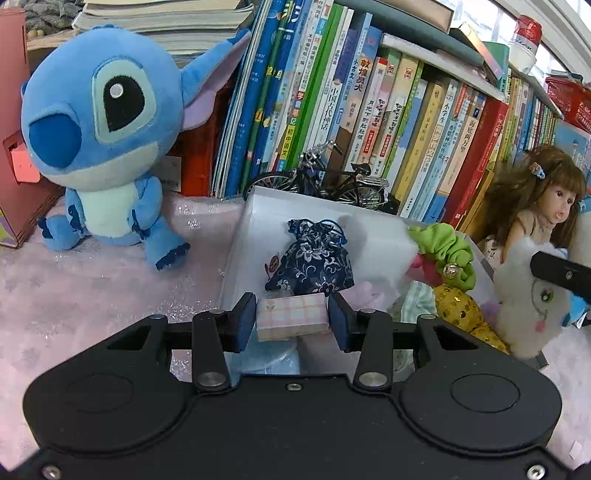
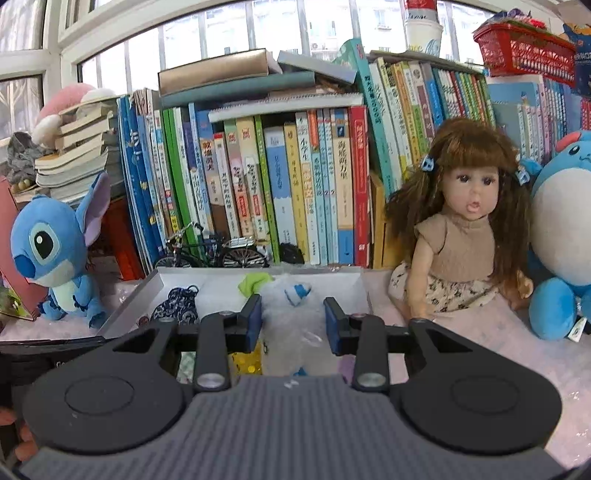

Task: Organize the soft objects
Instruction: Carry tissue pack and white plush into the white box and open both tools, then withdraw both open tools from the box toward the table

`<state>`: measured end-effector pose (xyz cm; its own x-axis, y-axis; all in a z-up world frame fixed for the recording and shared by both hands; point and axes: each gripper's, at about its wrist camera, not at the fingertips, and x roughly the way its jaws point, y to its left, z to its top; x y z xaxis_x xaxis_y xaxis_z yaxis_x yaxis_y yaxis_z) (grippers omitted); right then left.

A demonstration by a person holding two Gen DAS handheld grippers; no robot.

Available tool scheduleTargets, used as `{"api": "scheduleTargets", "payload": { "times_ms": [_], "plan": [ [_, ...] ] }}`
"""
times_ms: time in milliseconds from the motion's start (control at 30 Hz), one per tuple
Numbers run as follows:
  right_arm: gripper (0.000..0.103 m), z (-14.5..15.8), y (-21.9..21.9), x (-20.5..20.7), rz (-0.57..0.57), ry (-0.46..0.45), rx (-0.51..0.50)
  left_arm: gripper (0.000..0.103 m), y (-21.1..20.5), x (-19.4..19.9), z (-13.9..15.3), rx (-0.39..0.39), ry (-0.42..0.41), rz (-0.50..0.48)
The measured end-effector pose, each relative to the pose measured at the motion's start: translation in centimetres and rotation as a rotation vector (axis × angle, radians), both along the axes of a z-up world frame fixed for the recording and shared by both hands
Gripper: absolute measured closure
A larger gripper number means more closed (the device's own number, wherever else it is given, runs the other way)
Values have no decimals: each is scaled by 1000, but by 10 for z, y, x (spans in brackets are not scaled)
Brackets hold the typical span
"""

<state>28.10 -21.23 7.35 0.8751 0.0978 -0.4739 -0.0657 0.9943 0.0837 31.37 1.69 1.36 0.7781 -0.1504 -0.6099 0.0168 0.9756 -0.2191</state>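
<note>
Left hand-held gripper (image 1: 291, 320) clamps pink checked packet (image 1: 291, 322) crosswise (long axis jaw-to-jaw).

bright, even daylight in both views. source: the windows (image 2: 229, 33) behind the books (image 2: 280, 192), blown out to near white. shadows soft, faintest under the white box (image 1: 240, 236) wall. heavy fisheye bend: window frames bow, corners vignette to black. books stay sharp; the white fluffy toy (image 1: 524, 314) near the box looks soft, slightly smeared.
</note>
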Motion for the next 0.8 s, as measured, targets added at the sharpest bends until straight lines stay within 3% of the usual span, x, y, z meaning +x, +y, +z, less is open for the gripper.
{"api": "scheduleTargets", "payload": {
  "times_ms": [333,433,567,800],
  "plan": [
    [61,-11,4,3,16,34,45,61,-2,-1,1,16,-7,-3],
    [57,-10,2,2,18,31,68,57,-3,-4,3,22,-11,-2],
    [42,-10,-2,-2,20,33,104,53,-5,-10,6,33,-22,-19],
    [30,-6,-1,-20,44,4,93,38,-10,-31,15,75,-54,-52]
  ]
}}
